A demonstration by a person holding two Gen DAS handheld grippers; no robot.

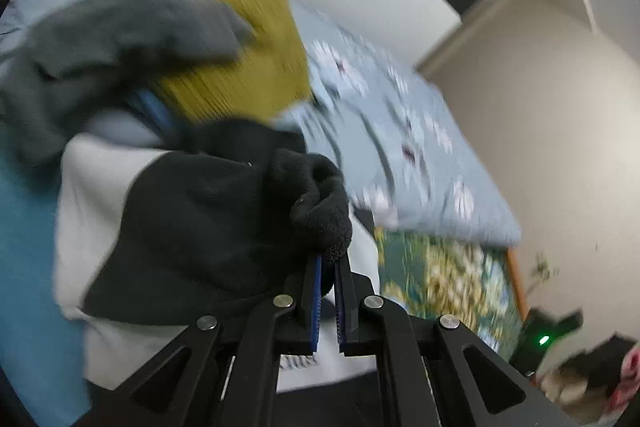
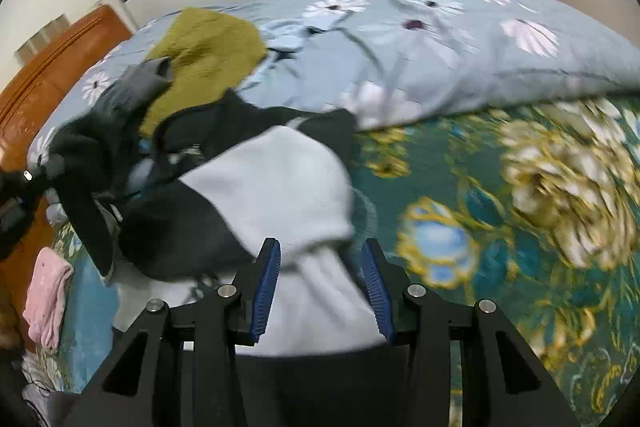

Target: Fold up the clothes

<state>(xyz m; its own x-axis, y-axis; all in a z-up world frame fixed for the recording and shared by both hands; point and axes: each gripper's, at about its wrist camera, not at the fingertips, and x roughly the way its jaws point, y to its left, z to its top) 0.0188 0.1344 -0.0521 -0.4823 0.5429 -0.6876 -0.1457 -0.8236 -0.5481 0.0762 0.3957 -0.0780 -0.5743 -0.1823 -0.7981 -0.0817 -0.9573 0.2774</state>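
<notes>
A black-and-white fleece garment (image 1: 192, 211) lies on the bed. My left gripper (image 1: 329, 263) is shut on a bunched black cuff or sleeve end of it and holds it lifted. In the right wrist view the same garment (image 2: 276, 183) lies spread, white panel in the middle, black sleeves to the left. My right gripper (image 2: 320, 259) is open, its blue-padded fingers either side of the white fabric just above it. The left gripper shows blurred at the far left edge of the right wrist view (image 2: 24, 179).
An olive-yellow garment (image 2: 208, 55) and a grey one (image 2: 136, 87) lie behind on a light blue floral quilt (image 2: 440, 39). A teal floral bedsheet (image 2: 500, 207) covers the bed to the right. A pink cloth (image 2: 44, 295) and an orange headboard (image 2: 48, 67) are at left.
</notes>
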